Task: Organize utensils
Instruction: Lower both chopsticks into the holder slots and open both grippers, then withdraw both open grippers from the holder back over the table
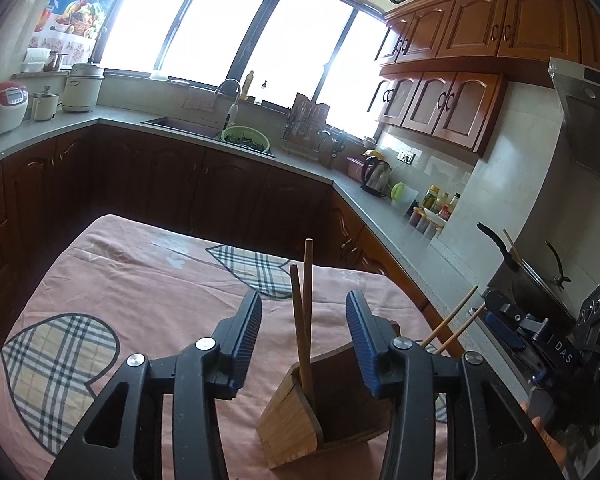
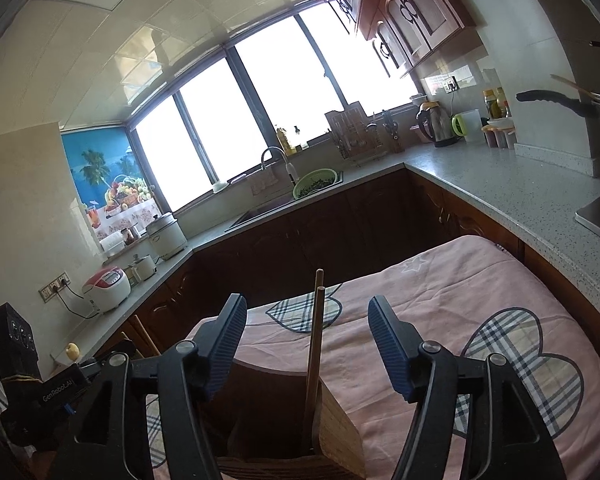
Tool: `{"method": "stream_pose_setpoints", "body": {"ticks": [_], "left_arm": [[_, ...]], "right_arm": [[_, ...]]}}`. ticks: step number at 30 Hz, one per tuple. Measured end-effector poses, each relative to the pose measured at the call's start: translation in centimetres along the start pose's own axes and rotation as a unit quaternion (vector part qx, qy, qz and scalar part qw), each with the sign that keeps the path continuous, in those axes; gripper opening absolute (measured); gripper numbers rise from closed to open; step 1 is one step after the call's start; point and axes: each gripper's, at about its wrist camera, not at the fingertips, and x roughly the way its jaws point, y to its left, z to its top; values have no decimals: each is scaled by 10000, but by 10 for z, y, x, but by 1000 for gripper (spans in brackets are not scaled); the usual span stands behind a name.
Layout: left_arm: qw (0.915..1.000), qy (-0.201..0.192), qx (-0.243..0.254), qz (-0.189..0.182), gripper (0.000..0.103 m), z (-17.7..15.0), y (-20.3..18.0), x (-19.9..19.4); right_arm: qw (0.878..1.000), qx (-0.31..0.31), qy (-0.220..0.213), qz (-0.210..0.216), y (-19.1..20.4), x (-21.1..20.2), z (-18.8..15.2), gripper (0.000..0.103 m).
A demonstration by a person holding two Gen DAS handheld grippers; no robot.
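Nearest my left lens: the left tongs, blue ribbed pads spread wide, gripping nothing. Between them, just below and ahead, stands the light bamboo wooden utensil holder on the pink cloth with plaid hearts that covers the counter. Two dark brown wooden chopsticks stand in the holder, near upright, tips leaning slightly apart, rising through the gap between the left pads without touching either, as far as I can tell.

Right of the holder in the left view, a second pair of lighter wooden chopsticks angles up toward the right tongs' body at the frame edge. I cannot tell what they rest in or whether anything holds them.

Right wrist view: the right tongs are likewise released, pads well apart. The holder sits directly below them, its slatted bamboo wall to the right of the sticks. A chopstick shaft stands almost vertical from the holder, centred in the gap.

Key relation: chopsticks' long axis runs roughly vertical, crossing both tongs' opening. Both tongs hover over the holder; neither is clearly nearer.

Judgement: this pair looks deposited; next move probably fetches the lighter pair. Risk: clipping the upright sticks when pulling either tongs away.
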Motion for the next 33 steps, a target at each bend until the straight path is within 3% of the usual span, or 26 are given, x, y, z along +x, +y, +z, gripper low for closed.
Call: {"method": "stream_pose_setpoints", "body": {"ticks": [3, 5, 9, 20, 33], "left_arm": [[9999, -71, 9, 82, 74, -4, 0, -9], [9999, -116, 12, 114, 81, -7, 1, -17], [9998, -100, 17, 157, 87, -14, 2, -31], [9997, 83, -17, 219, 87, -31, 8, -79], [9976, 588, -46, 359, 87, -58, 15, -142]], "right_arm": [[10000, 38, -45, 12, -2, -4, -2, 83], [10000, 59, -71, 21, -2, -8, -4, 101], [9999, 53, -92, -16, 0, -18, -9, 103], [9999, 92, 76, -65, 6, -53, -29, 103], [9989, 177, 336, -270, 1, -105, -69, 103]]}}
